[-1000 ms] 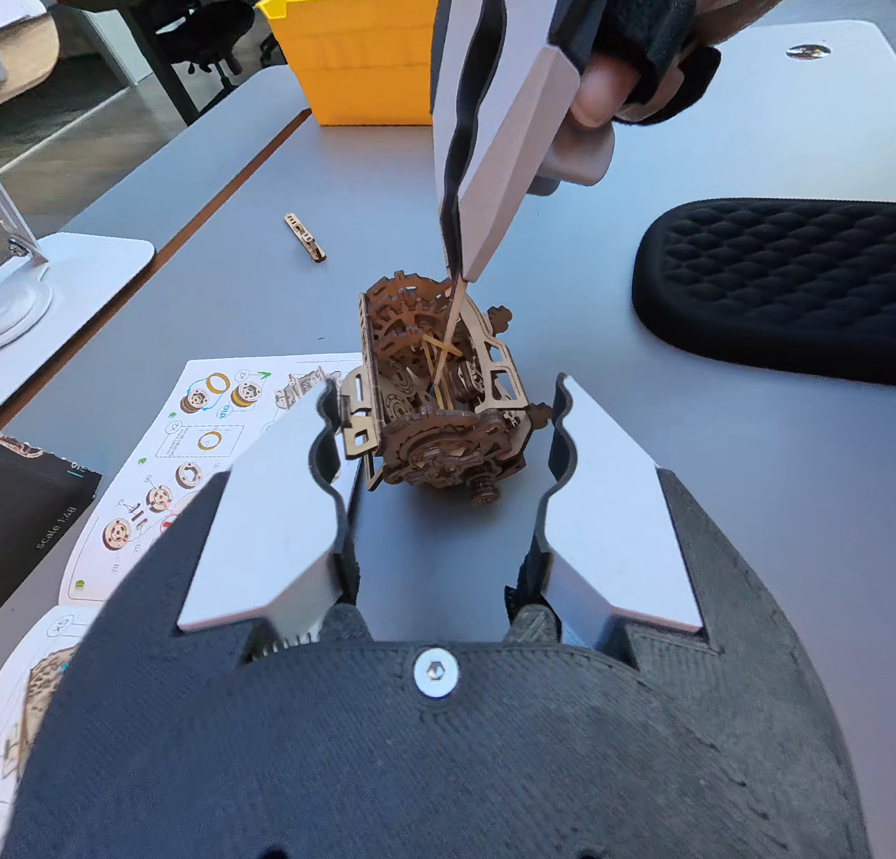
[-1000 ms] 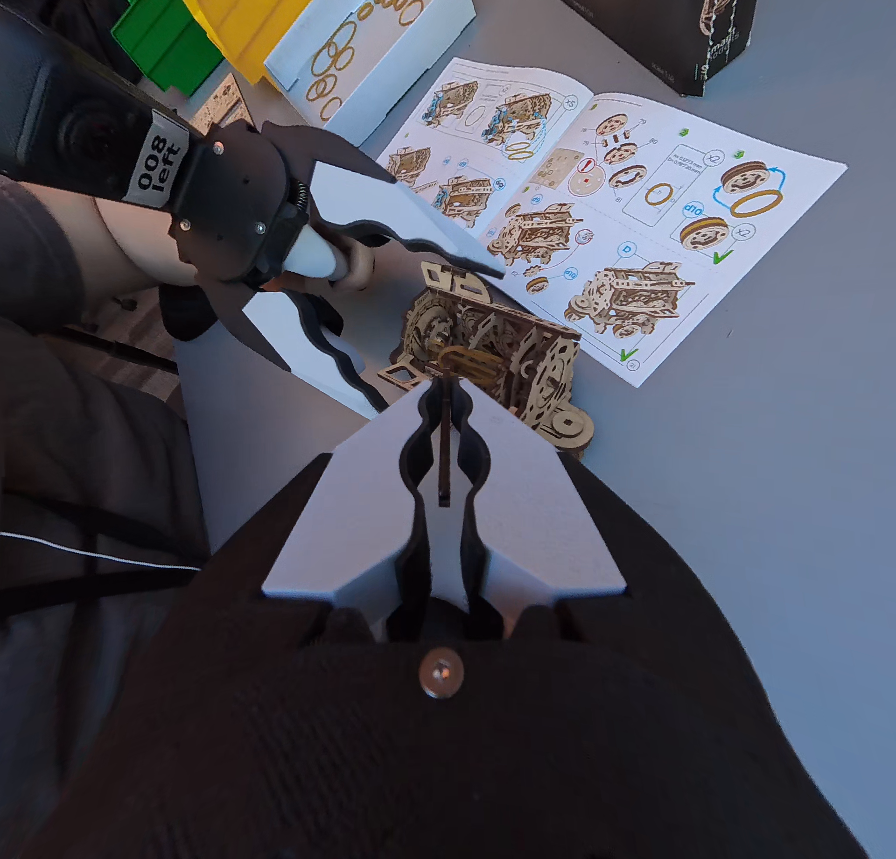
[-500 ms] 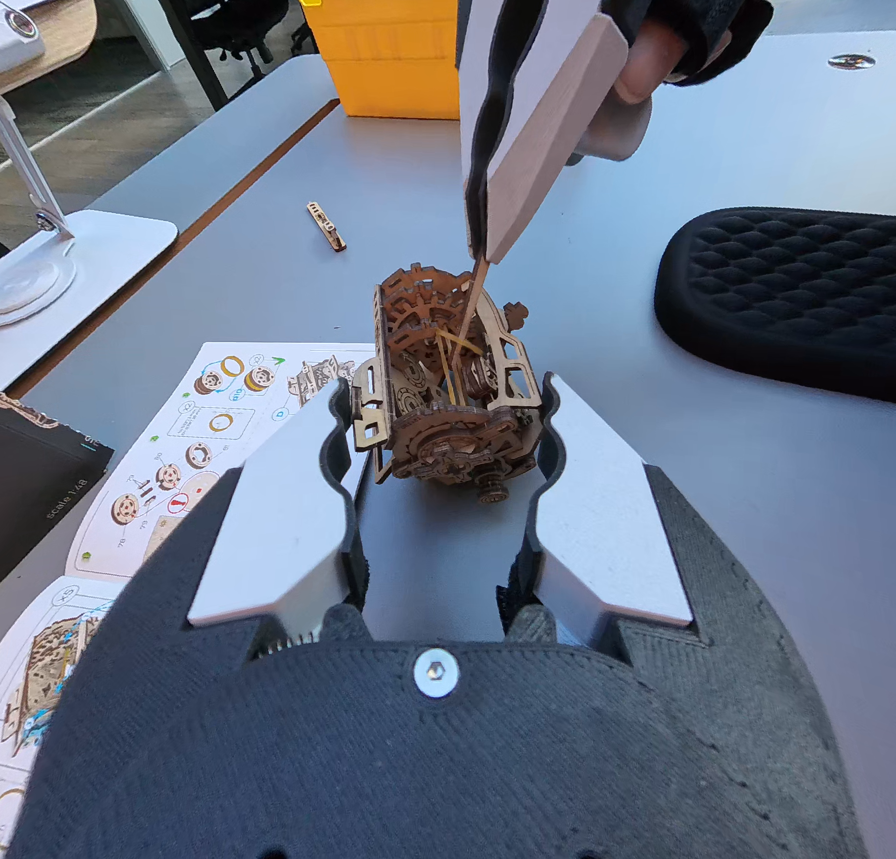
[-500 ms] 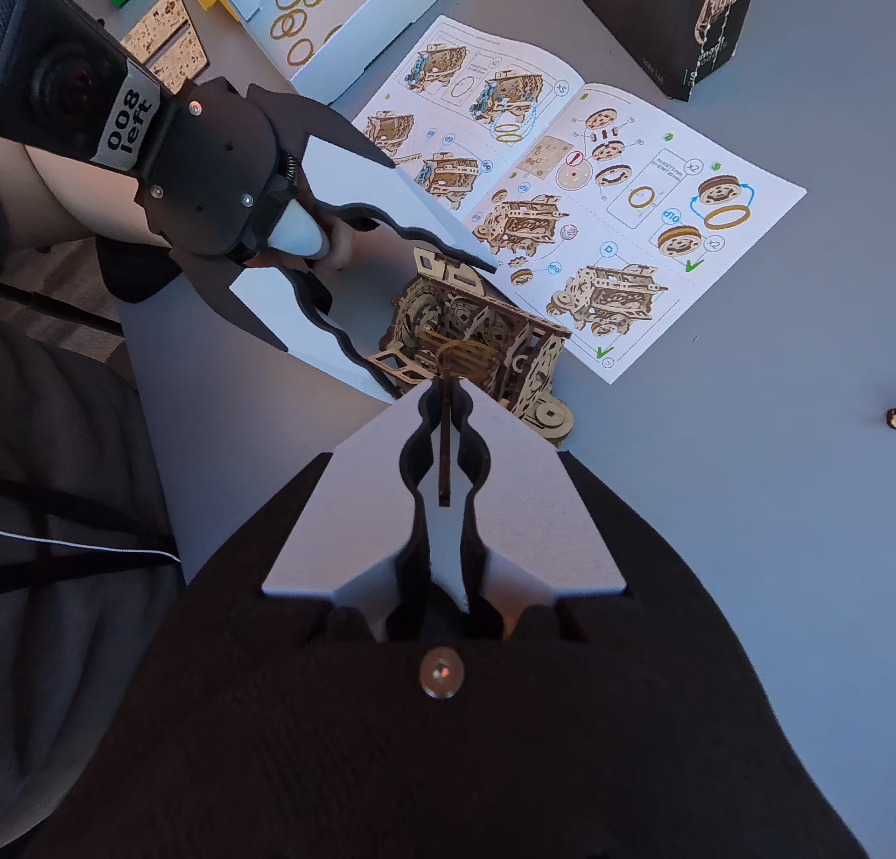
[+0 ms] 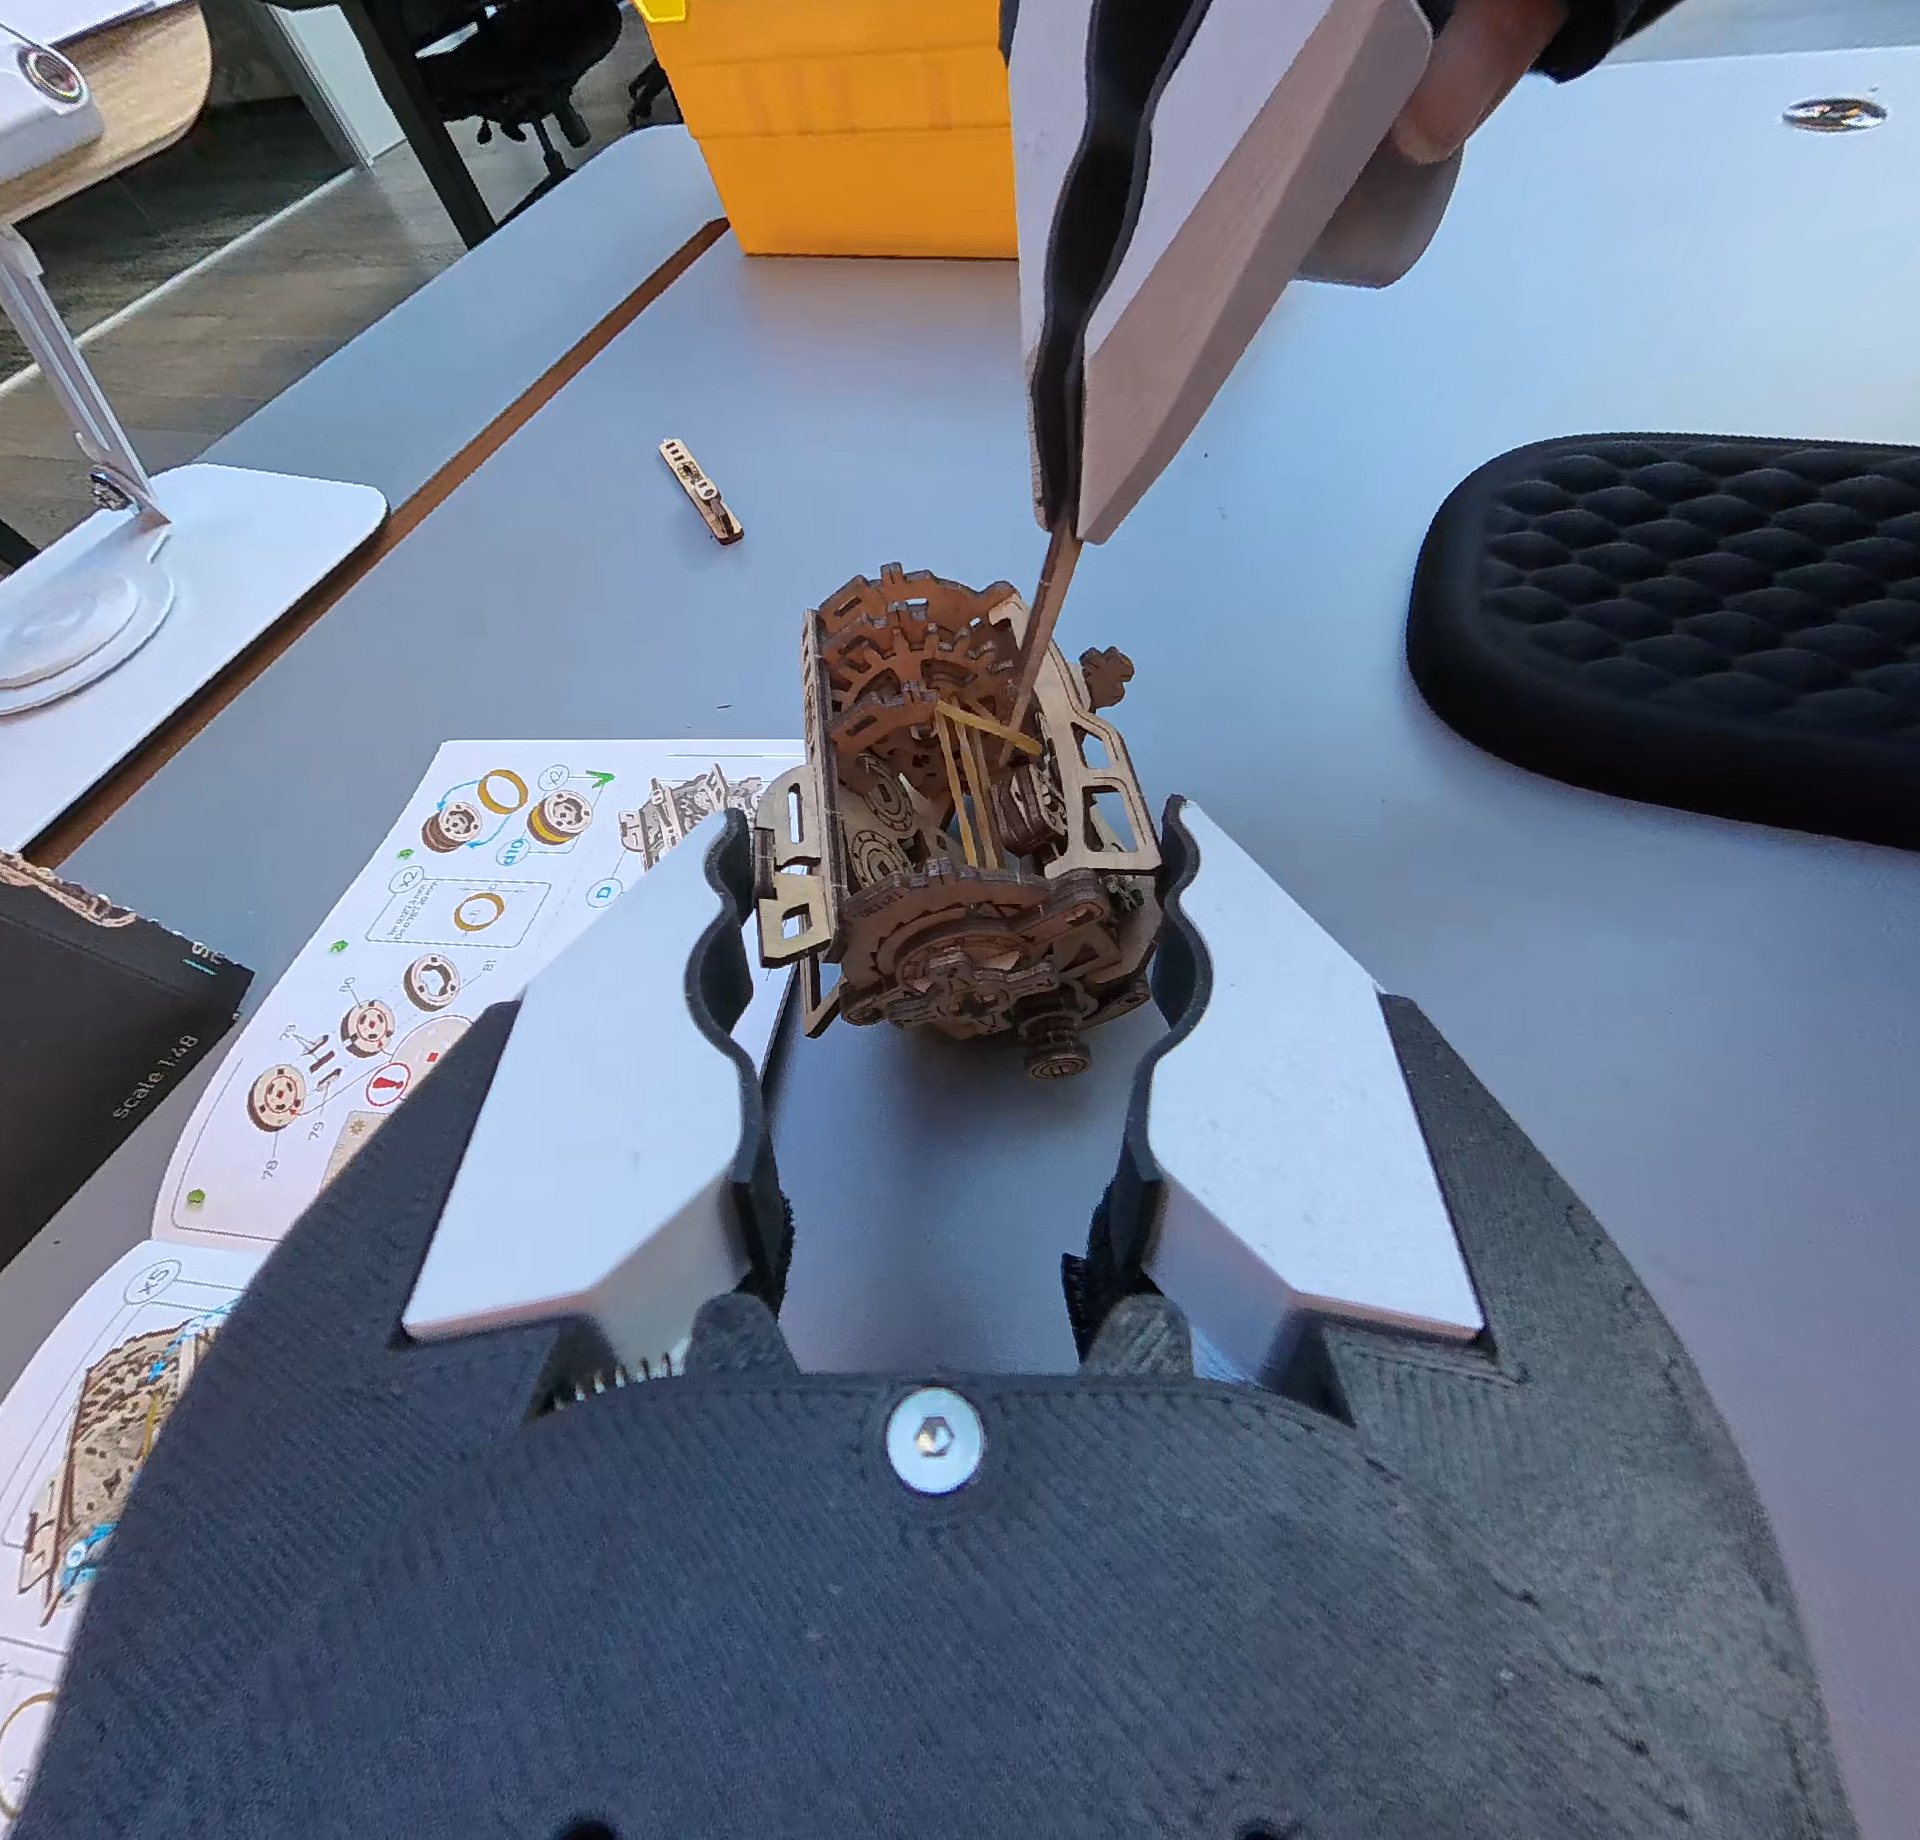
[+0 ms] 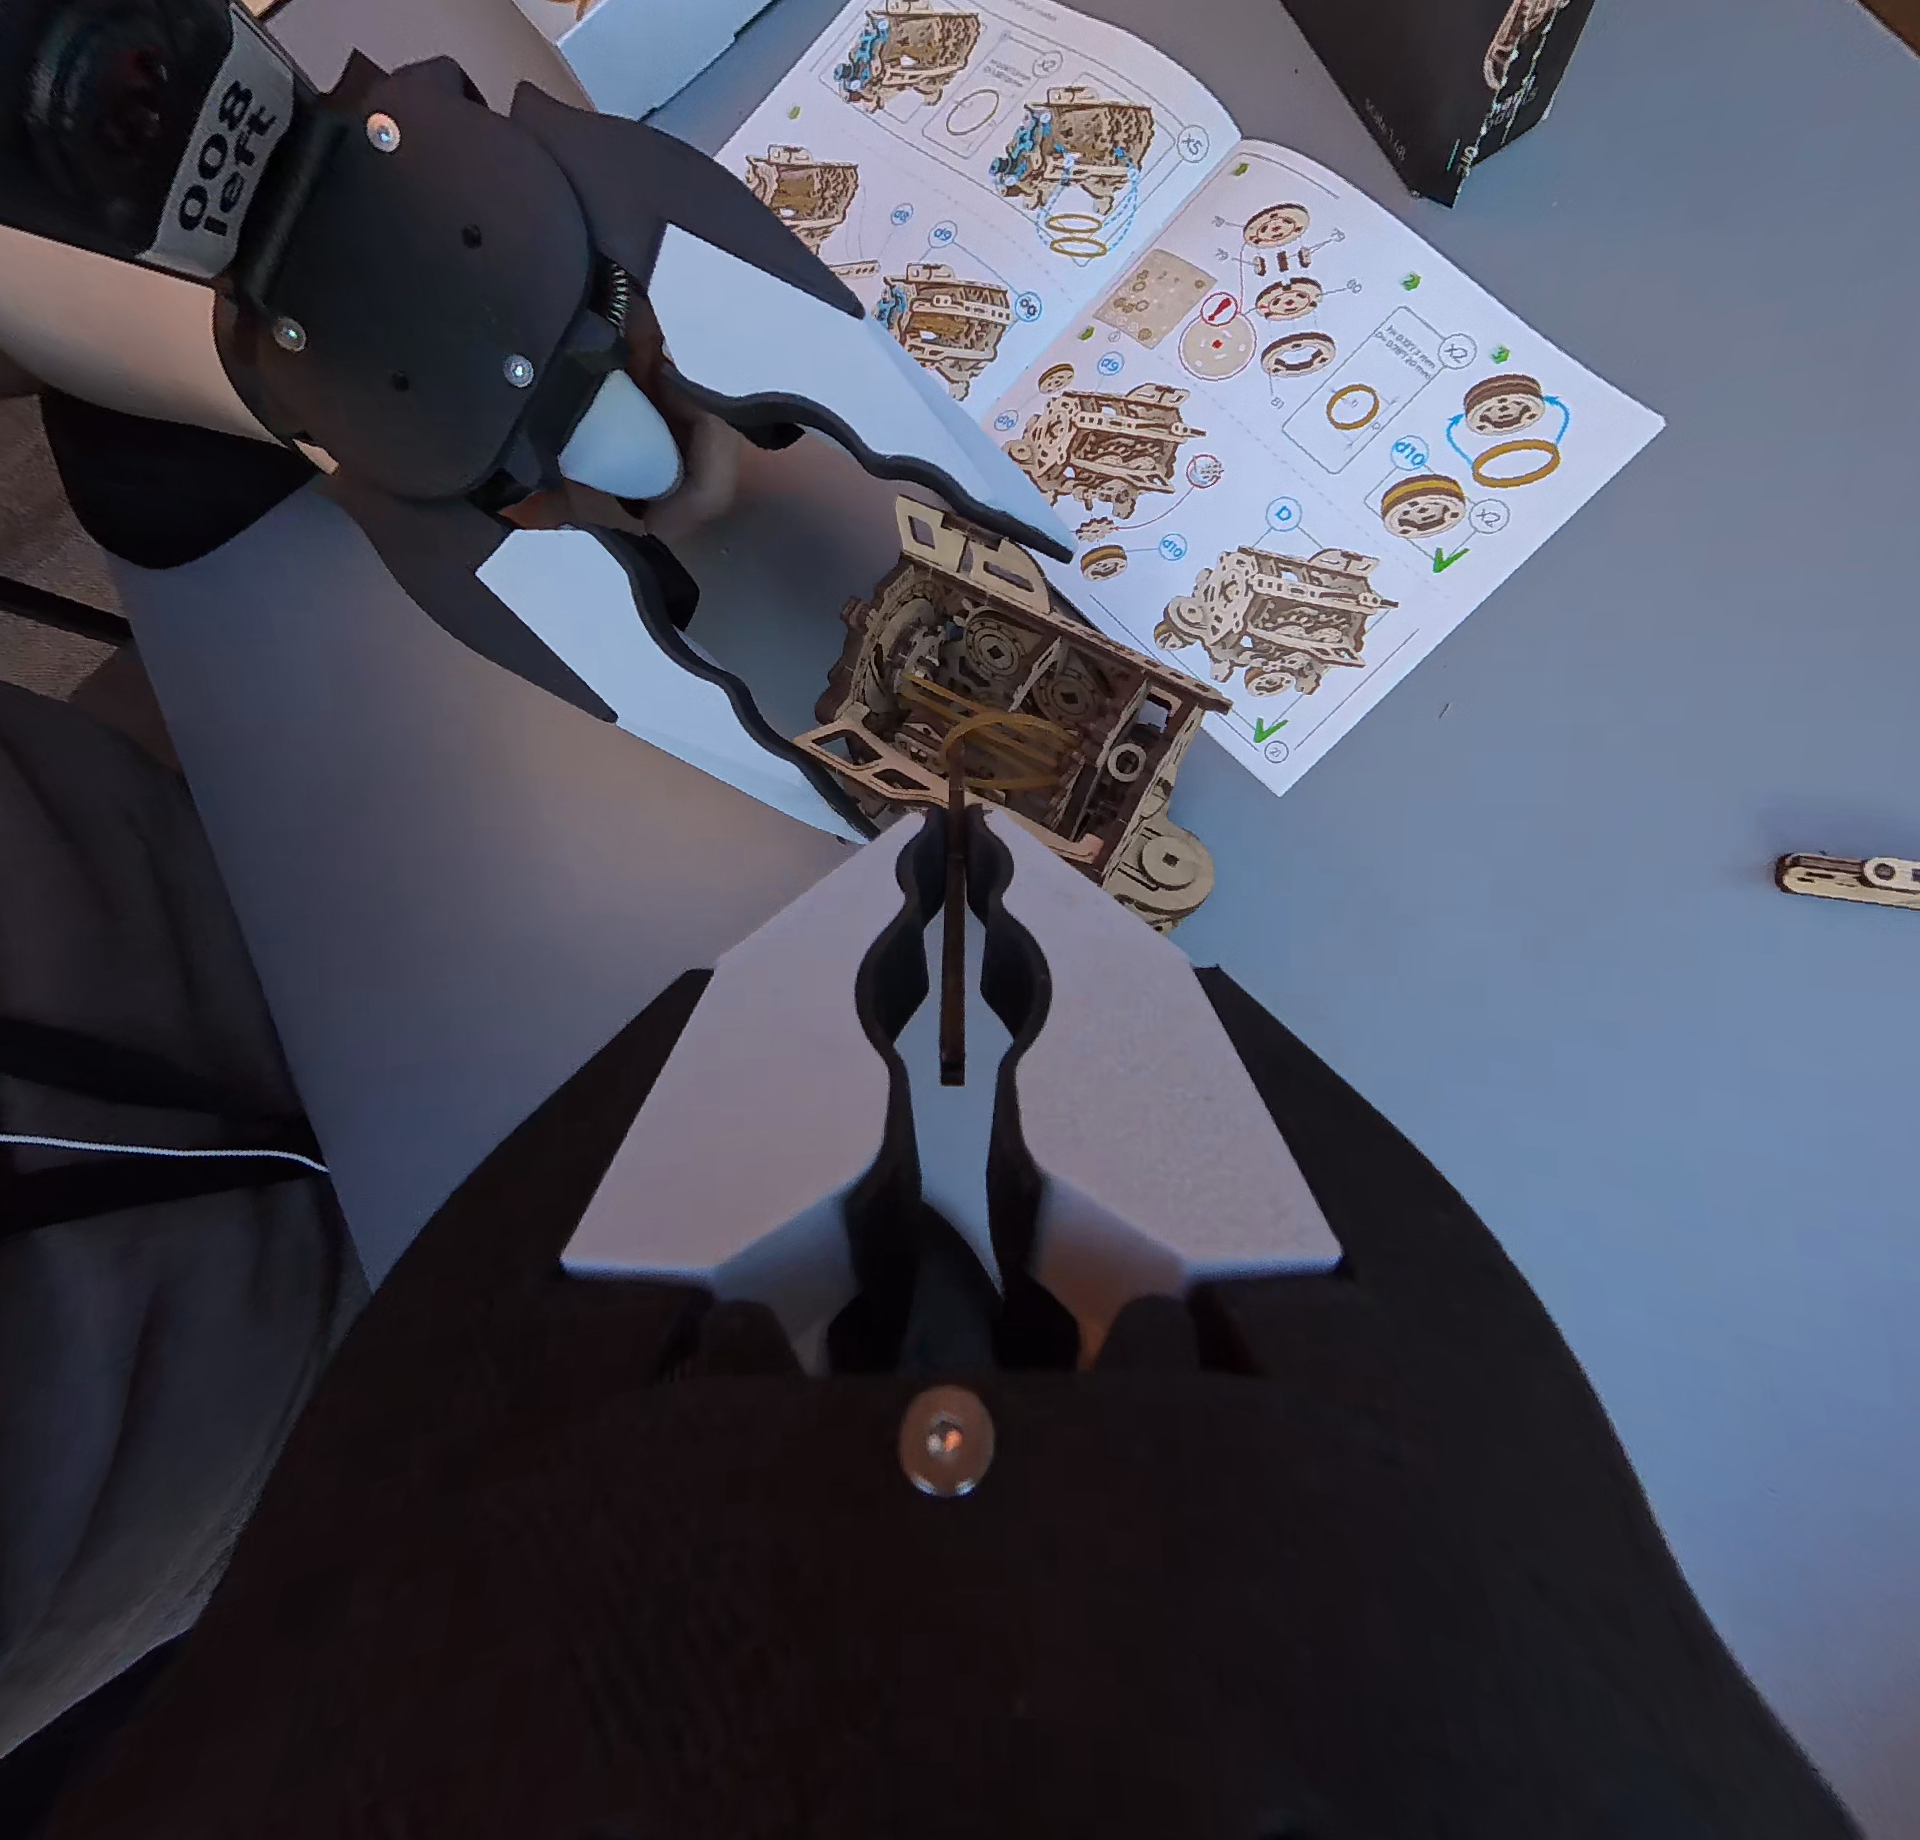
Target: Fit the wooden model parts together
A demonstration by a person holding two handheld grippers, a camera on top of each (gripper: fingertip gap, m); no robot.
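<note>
The wooden gear model (image 5: 966, 917) stands on the grey table (image 5: 1455, 1011). My left gripper (image 5: 951, 824) straddles it, and both pads touch its sides, so it is shut on the model. In the right wrist view the left gripper (image 6: 956, 689) clamps the model (image 6: 1039, 689) from both sides. My right gripper (image 6: 951, 824) is shut on a thin wooden stick (image 6: 952, 959). It comes down from above in the left wrist view (image 5: 1060, 523). The stick's tip (image 5: 1039, 637) pokes into the model at a yellow rubber band (image 5: 977, 782).
An open instruction booklet (image 5: 468, 907) lies left of the model. A small loose wooden part (image 5: 701, 491) lies behind it. A yellow bin (image 5: 852, 107) is at the back, a black padded mat (image 5: 1683, 627) at the right, and a black box (image 5: 73, 1042) at the left. About 5 cm separates my left fingertips from my right.
My left gripper moved forward around the model and its jaws narrowed until the pads met its sides. My right gripper stayed shut on the stick, whose tip remains in the model.
</note>
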